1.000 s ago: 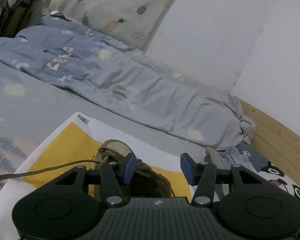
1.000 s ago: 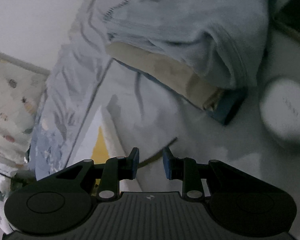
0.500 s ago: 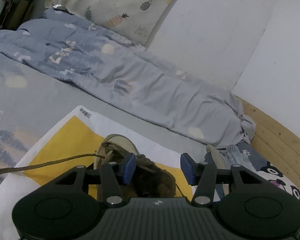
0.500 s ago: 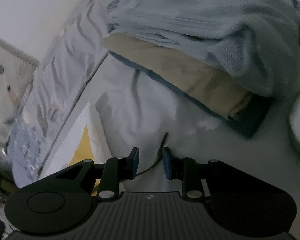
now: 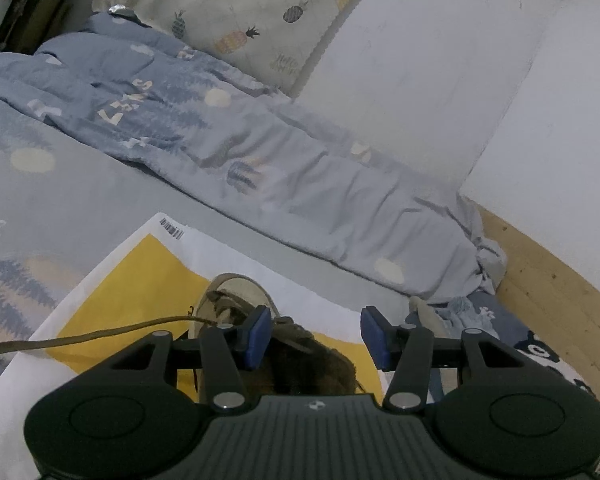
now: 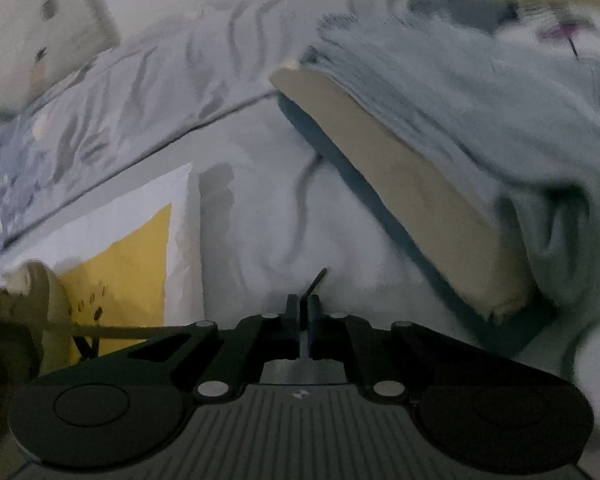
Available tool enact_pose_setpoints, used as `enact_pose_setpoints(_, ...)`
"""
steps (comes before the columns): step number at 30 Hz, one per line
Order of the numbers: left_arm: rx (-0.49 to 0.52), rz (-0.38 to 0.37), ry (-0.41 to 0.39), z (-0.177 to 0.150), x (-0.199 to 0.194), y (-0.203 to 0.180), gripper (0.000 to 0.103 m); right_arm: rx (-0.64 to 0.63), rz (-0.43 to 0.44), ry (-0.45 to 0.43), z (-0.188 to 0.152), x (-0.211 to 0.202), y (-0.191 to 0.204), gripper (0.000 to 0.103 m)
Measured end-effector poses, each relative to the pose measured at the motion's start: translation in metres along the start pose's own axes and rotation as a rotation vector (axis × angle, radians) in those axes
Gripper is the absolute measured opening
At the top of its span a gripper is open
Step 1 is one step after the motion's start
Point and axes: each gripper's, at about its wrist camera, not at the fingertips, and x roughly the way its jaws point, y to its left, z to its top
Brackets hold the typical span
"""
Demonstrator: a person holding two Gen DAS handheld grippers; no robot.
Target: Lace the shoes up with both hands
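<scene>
A brown shoe [image 5: 236, 300] lies on a yellow and white paper sheet [image 5: 140, 272] on the bed, toe pointing away. My left gripper [image 5: 316, 332] hovers open over its collar; the left pad is close to the tongue and the right pad stands clear of the shoe. One brown lace [image 5: 100, 334] runs from the shoe off to the left. In the right wrist view my right gripper [image 6: 302, 308] is shut on the other lace end [image 6: 316, 280], whose dark tip sticks out past the pads. That lace stretches back to the shoe [image 6: 16, 296] at the left edge.
A rumpled blue-grey duvet [image 5: 260, 160] and a pineapple-print pillow [image 5: 240, 8] lie beyond the shoe, against white walls. A wooden bed frame [image 5: 548, 280] runs along the right. Folded cloth [image 6: 420, 184] is stacked ahead of my right gripper.
My right gripper has closed on the lace tip that lay between its jaws, and it has rolled and shifted so the shoe now shows at its left. The left gripper has stayed put.
</scene>
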Motion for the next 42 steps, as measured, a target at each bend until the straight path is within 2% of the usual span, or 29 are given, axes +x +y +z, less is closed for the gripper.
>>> enact_pose_setpoints(4,0.004,-0.019,-0.007,0.003,0.000,0.000,0.048,-0.103,0.027,-0.080,0.000,-0.017,0.018,0.002)
enact_pose_setpoints(7,0.004,-0.049,0.003,0.003,0.002,0.000,0.048,-0.209,0.073,-0.188,-0.001,-0.038,0.037,0.002)
enact_pose_setpoints(11,0.013,-0.134,0.015,0.003,0.003,-0.002,0.048,-0.475,0.160,-0.392,-0.017,-0.079,0.074,0.002)
enact_pose_setpoints(16,0.059,-0.258,0.023,0.002,0.000,-0.010,0.048,-0.752,0.259,-0.559,-0.050,-0.111,0.104,0.002)
enact_pose_setpoints(21,0.107,-0.245,0.040,-0.002,0.003,-0.017,0.048,-0.912,0.322,-0.668,-0.074,-0.128,0.115,0.002)
enact_pose_setpoints(28,0.112,-0.239,0.049,-0.002,0.004,-0.015,0.045,-1.039,0.350,-0.743,-0.088,-0.135,0.123,0.002)
enact_pose_setpoints(29,0.109,-0.234,0.054,-0.001,0.005,-0.014,0.041,-1.050,0.352,-0.749,-0.089,-0.135,0.124,0.002)
enact_pose_setpoints(30,0.103,-0.229,0.059,-0.001,0.005,-0.013,0.028,-1.060,0.355,-0.754,-0.089,-0.136,0.124,0.002)
enact_pose_setpoints(32,0.090,-0.222,0.064,0.000,0.005,-0.011,0.021,-1.071,0.359,-0.757,-0.089,-0.136,0.126,0.002)
enact_pose_setpoints(34,0.083,-0.228,0.060,0.001,0.004,-0.010,0.009,-1.082,0.362,-0.755,-0.088,-0.135,0.127,0.002)
enact_pose_setpoints(37,0.039,-0.249,0.059,0.002,0.004,-0.004,0.002,-1.084,0.365,-0.742,-0.085,-0.133,0.127,0.002)
enact_pose_setpoints(41,-0.039,-0.270,0.063,0.004,0.005,0.006,0.002,-1.069,0.361,-0.707,-0.079,-0.137,0.128,0.003)
enact_pose_setpoints(42,-0.057,-0.270,0.062,0.005,0.005,0.009,0.001,-1.059,0.363,-0.692,-0.076,-0.137,0.129,0.006)
